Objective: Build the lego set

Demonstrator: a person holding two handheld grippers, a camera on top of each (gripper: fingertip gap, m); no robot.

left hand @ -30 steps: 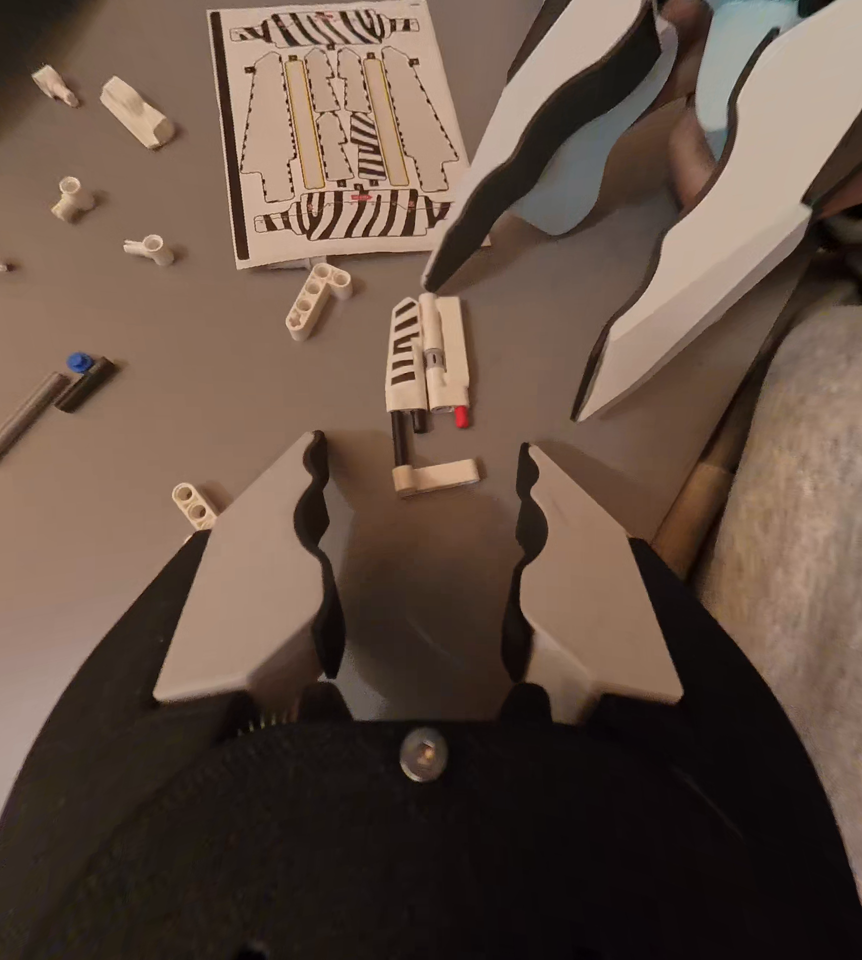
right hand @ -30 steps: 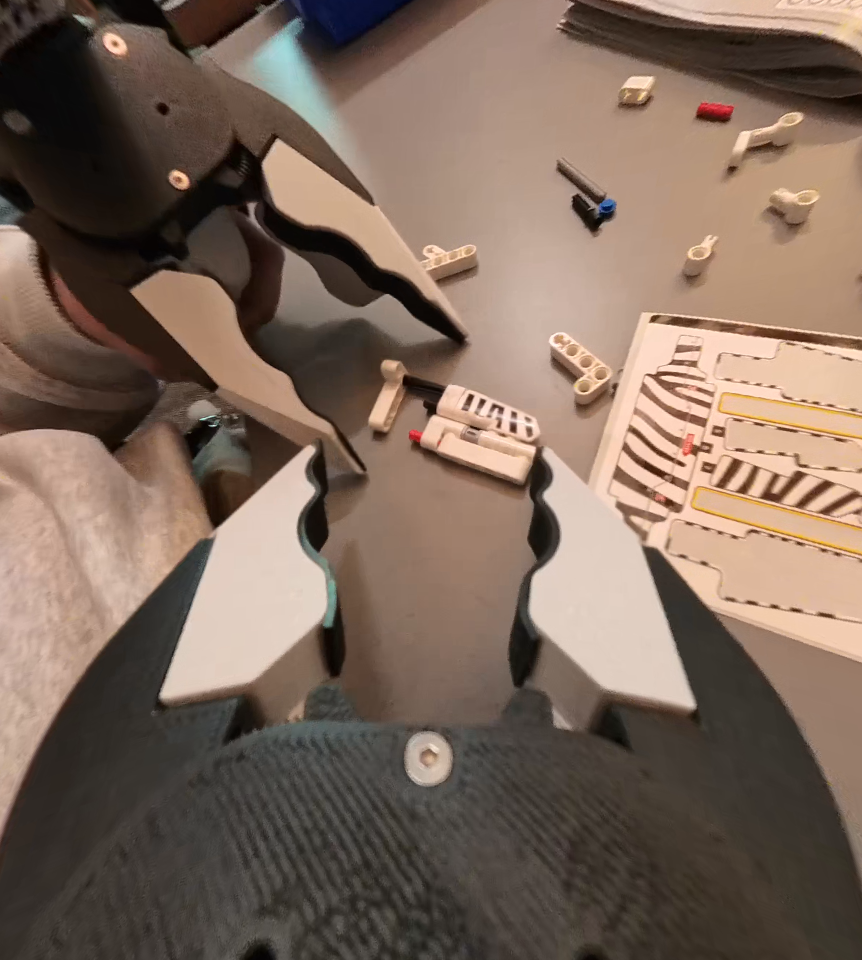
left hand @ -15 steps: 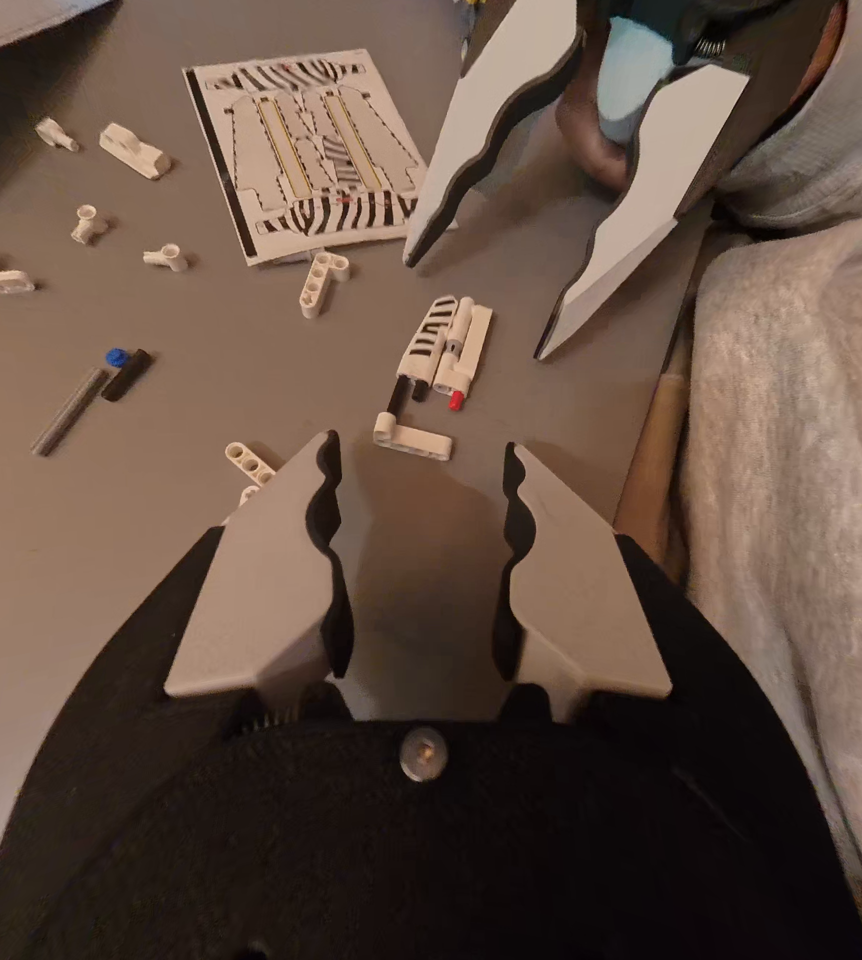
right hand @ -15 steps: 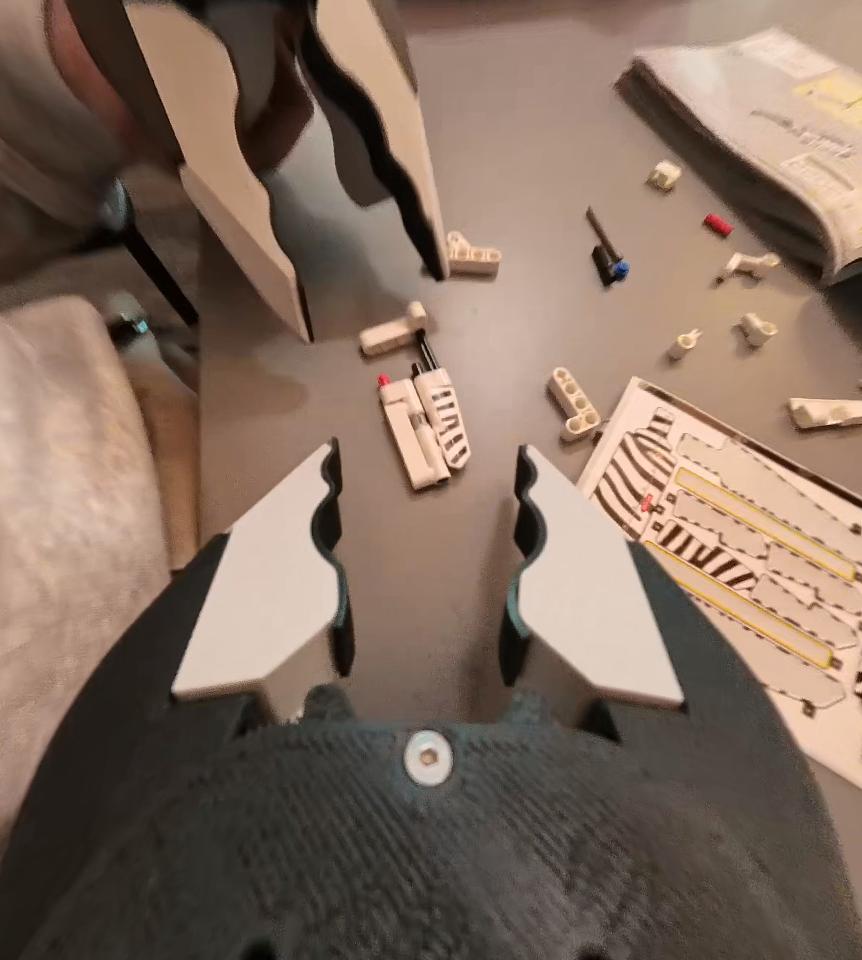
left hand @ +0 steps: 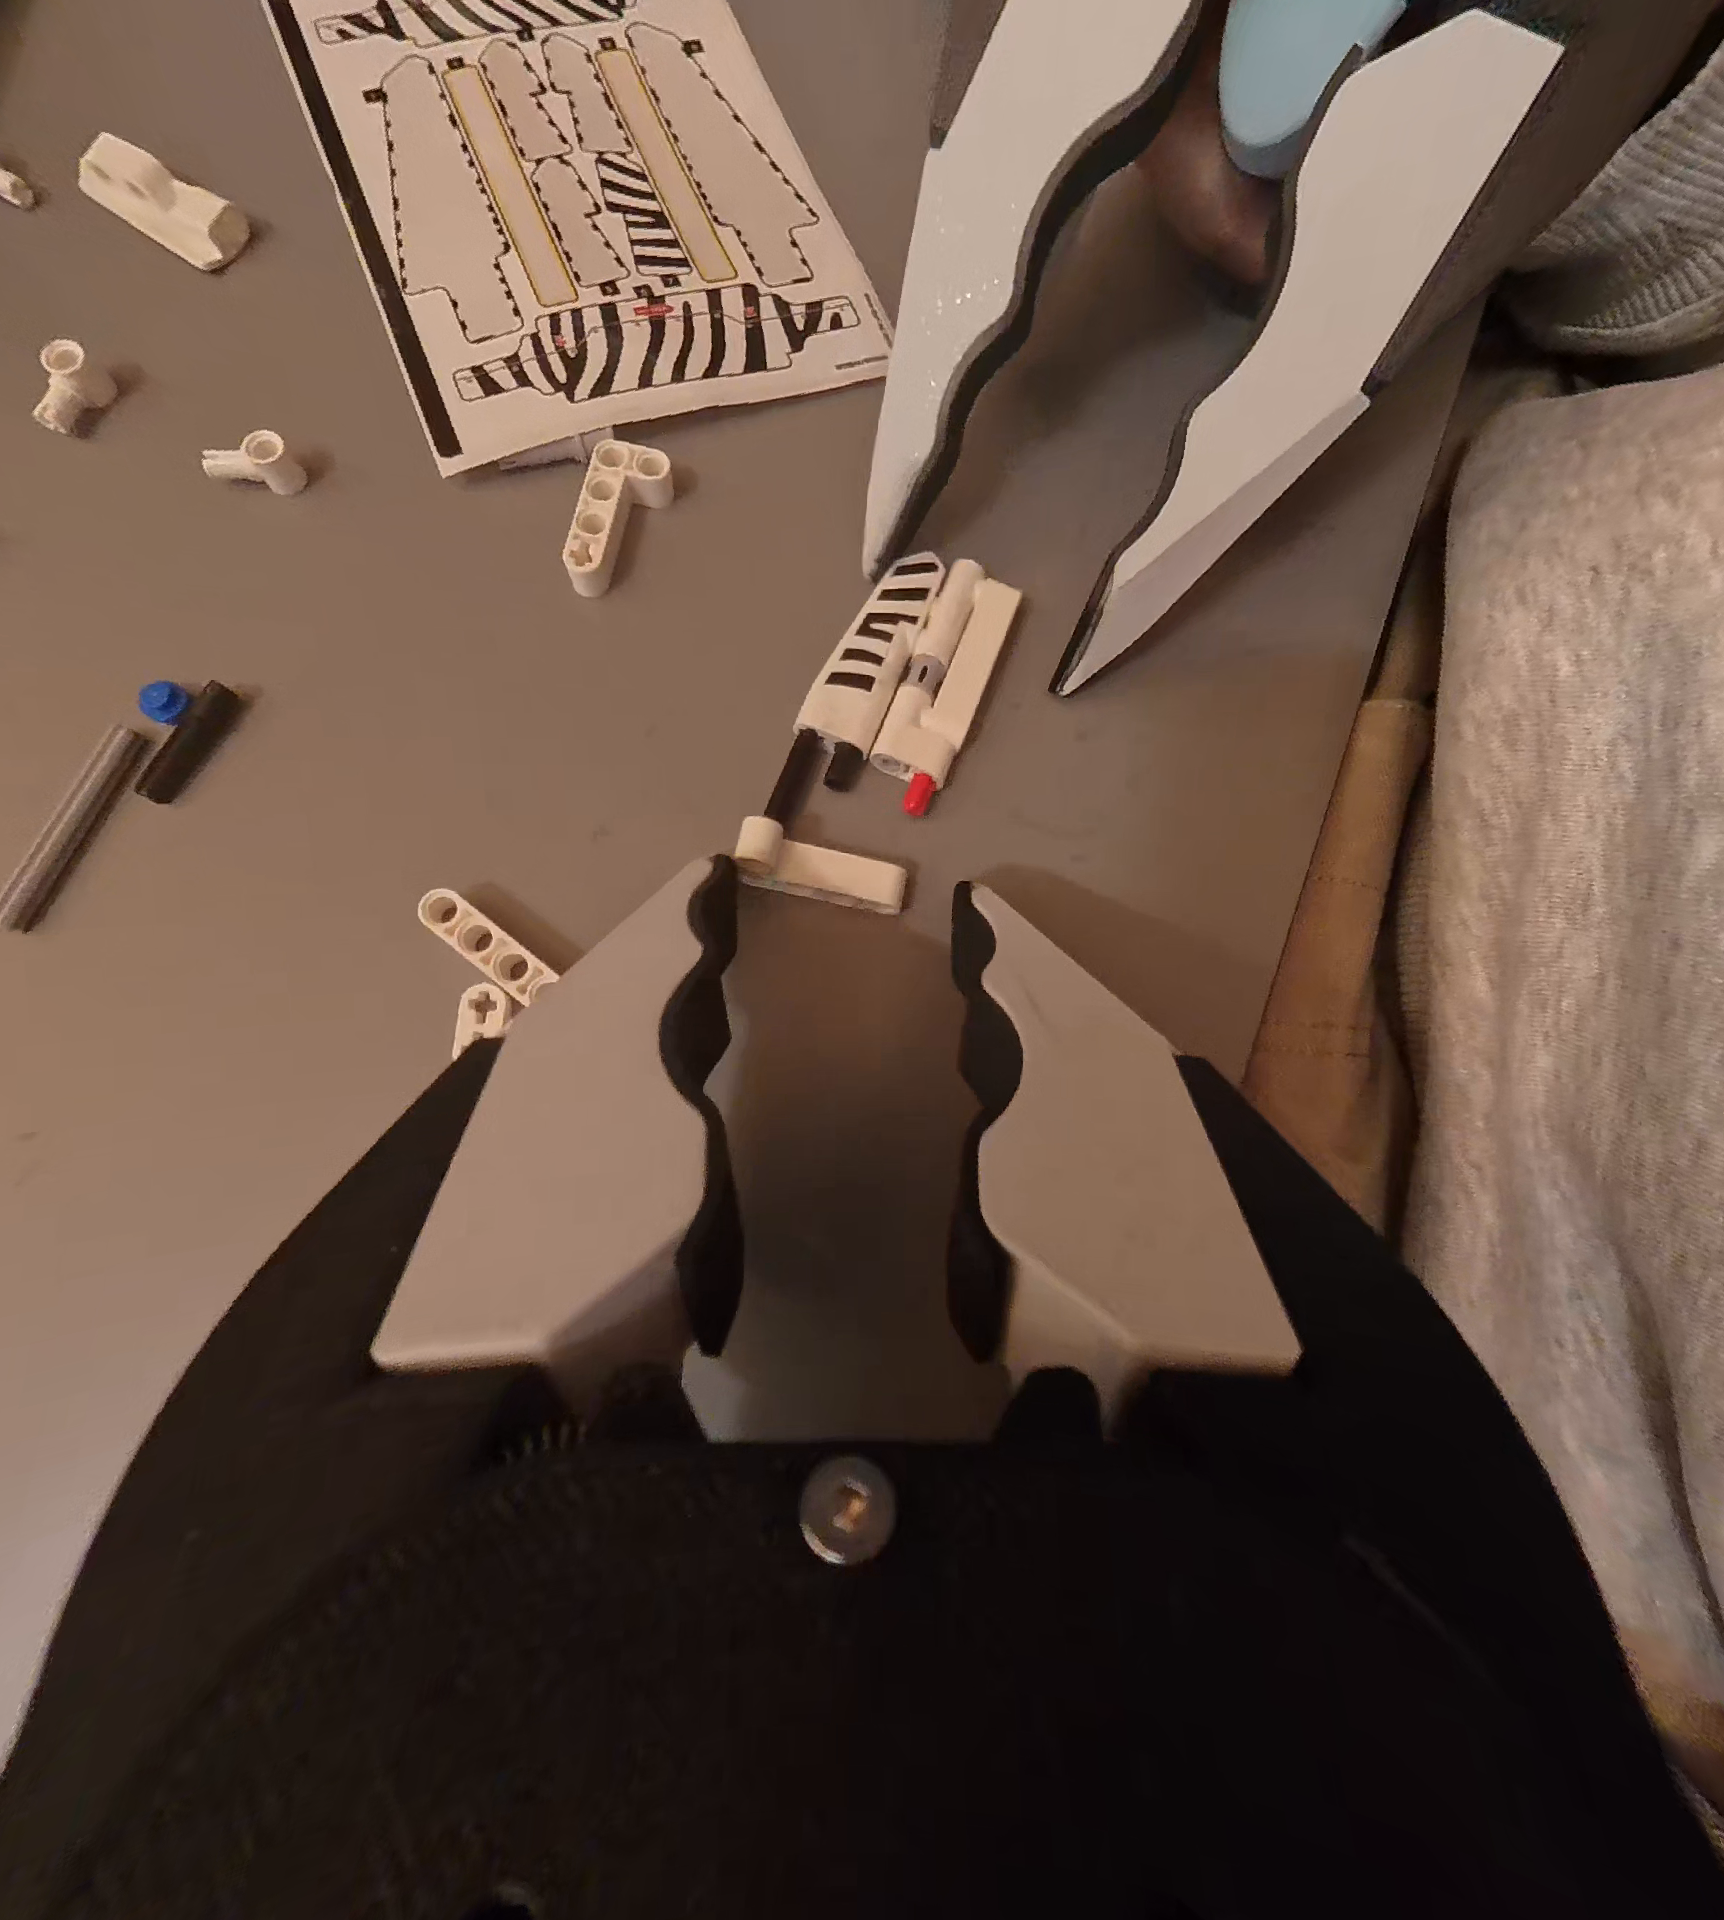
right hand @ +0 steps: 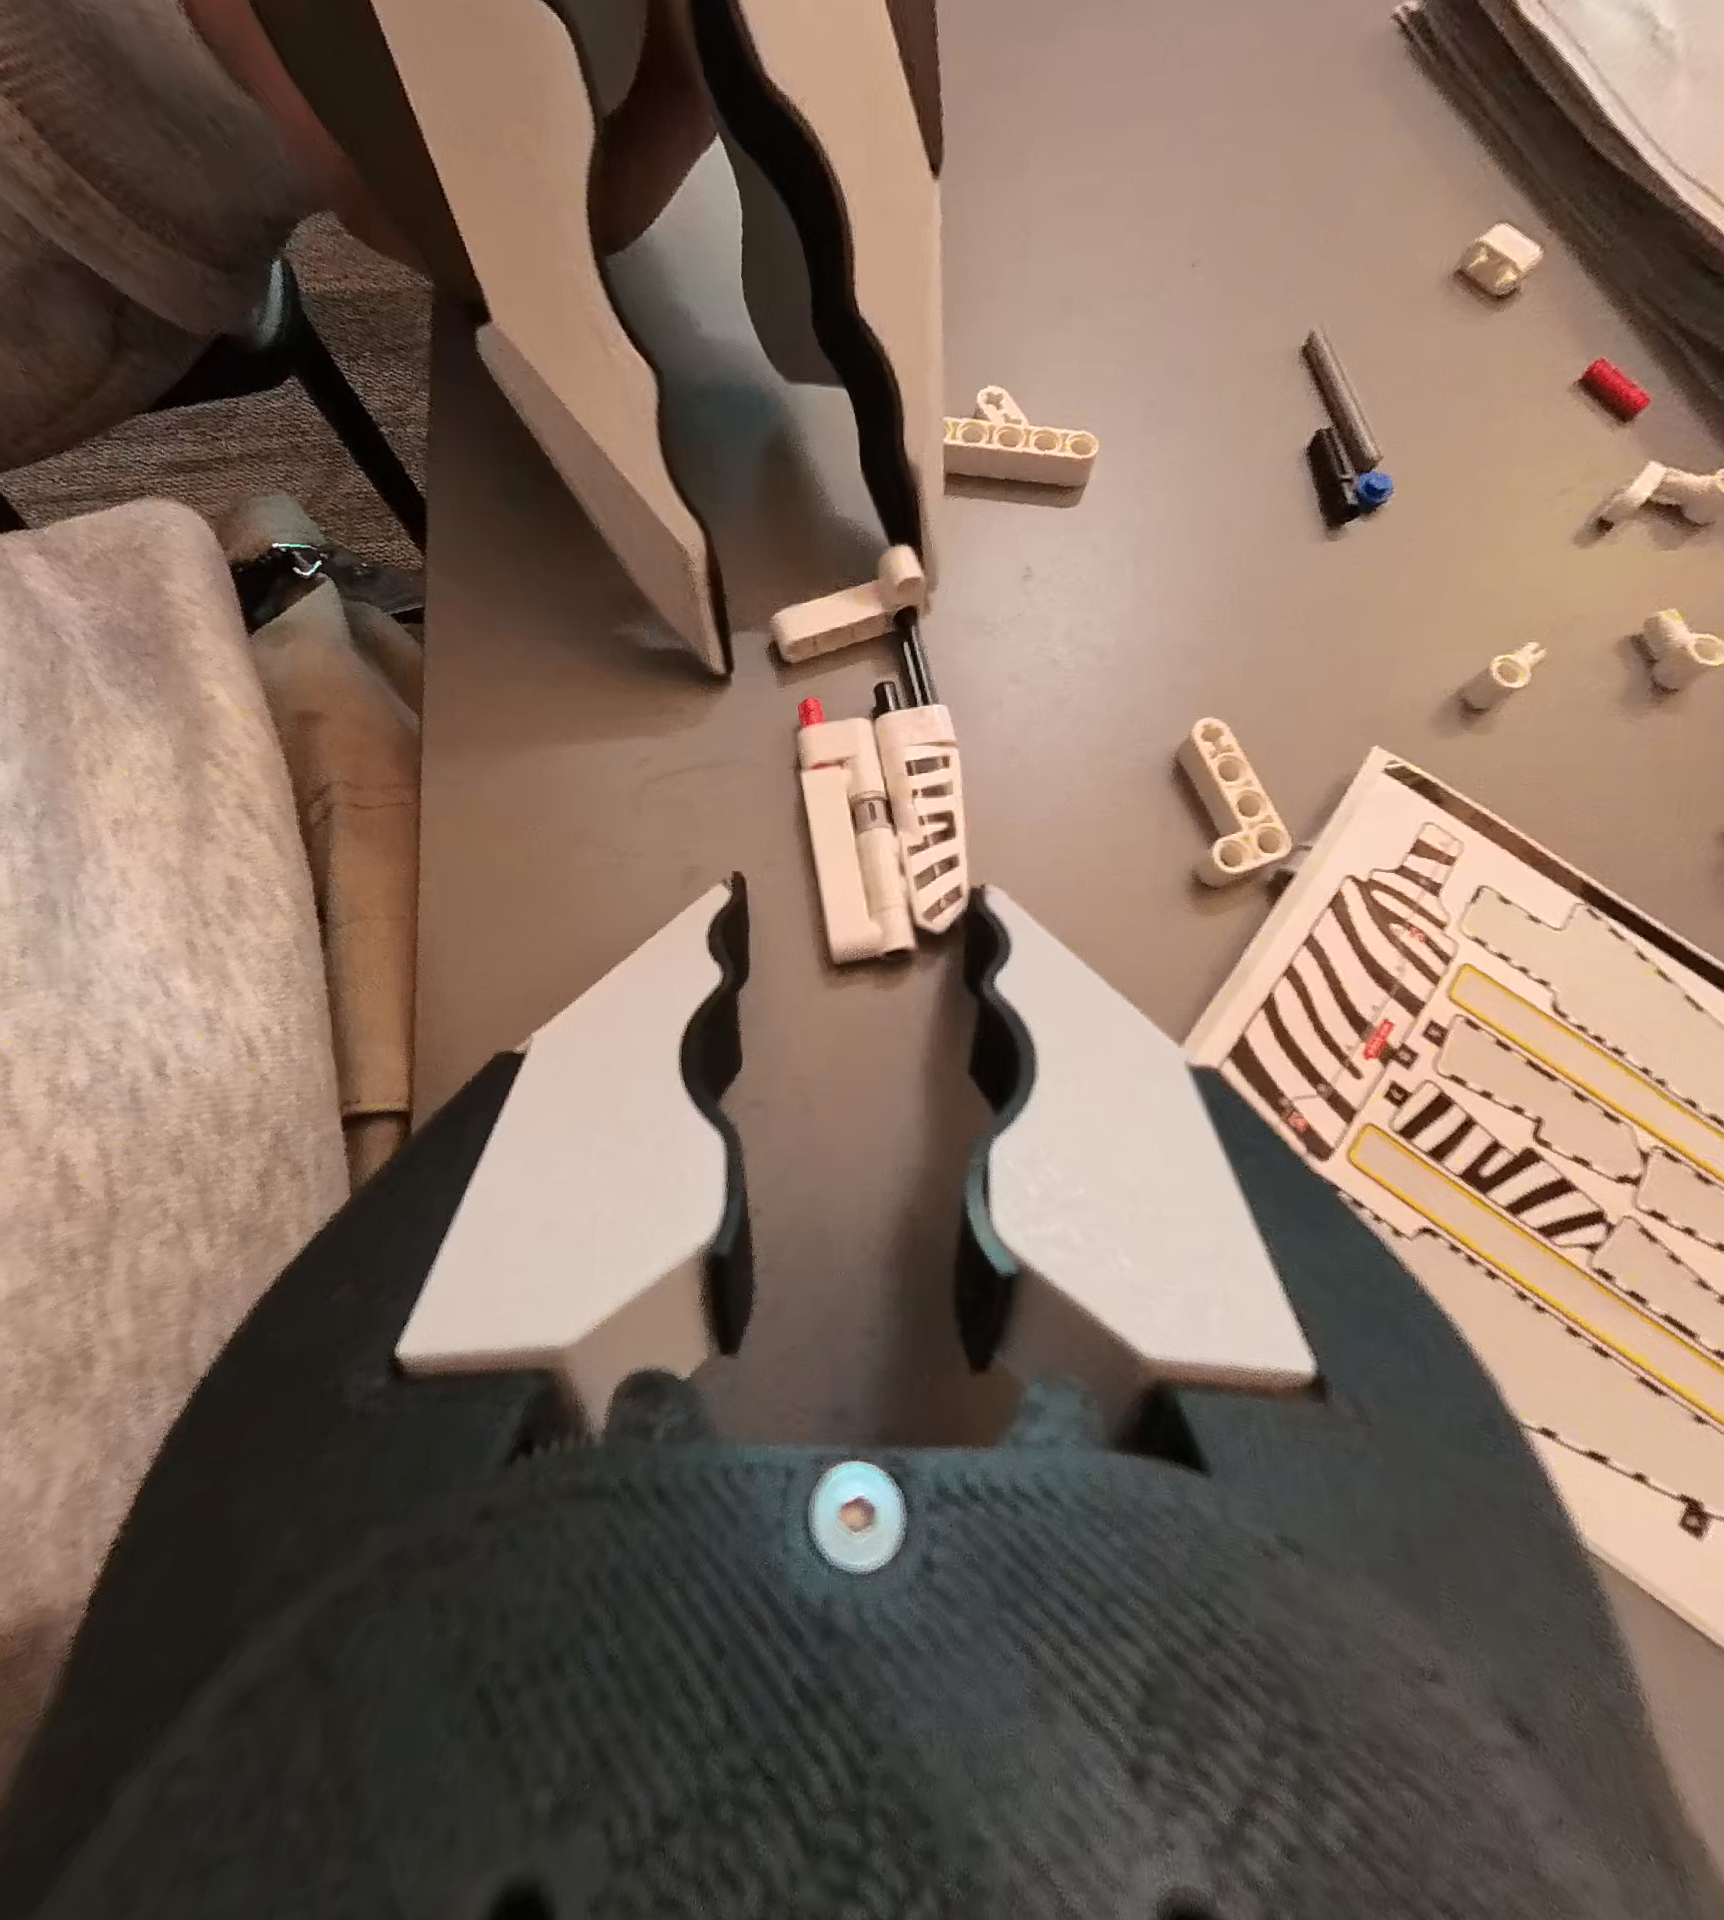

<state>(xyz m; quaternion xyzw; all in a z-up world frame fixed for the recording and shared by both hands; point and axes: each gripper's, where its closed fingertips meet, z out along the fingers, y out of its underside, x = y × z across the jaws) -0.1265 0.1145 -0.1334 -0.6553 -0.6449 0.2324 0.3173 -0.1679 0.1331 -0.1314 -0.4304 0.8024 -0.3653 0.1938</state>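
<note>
Between the two grippers, on the grey table (left hand: 422, 1195), lies the half-built sub-assembly (left hand: 905, 665): a zebra-striped white panel pressed side by side against a plain white beam, with a red pin tip and two black pins or axles, one longer, poking from one end. The longer black one runs on to a small white lever piece (left hand: 822, 864) lying crosswise.

The left gripper (left hand: 842, 894) stands open and empty, one tip touching or just short of the lever piece. The right gripper (right hand: 853, 894) is likewise open and holds nothing, its tips flanking the end of the sub-assembly opposite the pins. The two face each other along the sub-assembly.

Its long axis runs from one gripper toward the other, pin end pointing at the left gripper, blunt striped end at the right. The lever sits roughly square to that axis.

By the look of it, the piece is light, stiff plastic, smooth and rather slippery. It should skid on the table if nudged, and the joints may pop apart under a twisting pull. The best hold appears to be across the two flat long sides of the panel-and-beam body, near its middle, not on the thin pins.

Beyond the sub-assembly, away from the person's grey sleeve (left hand: 1616, 935), lie the sticker sheet (left hand: 588, 229) and loose white connectors (left hand: 614, 509).
</note>
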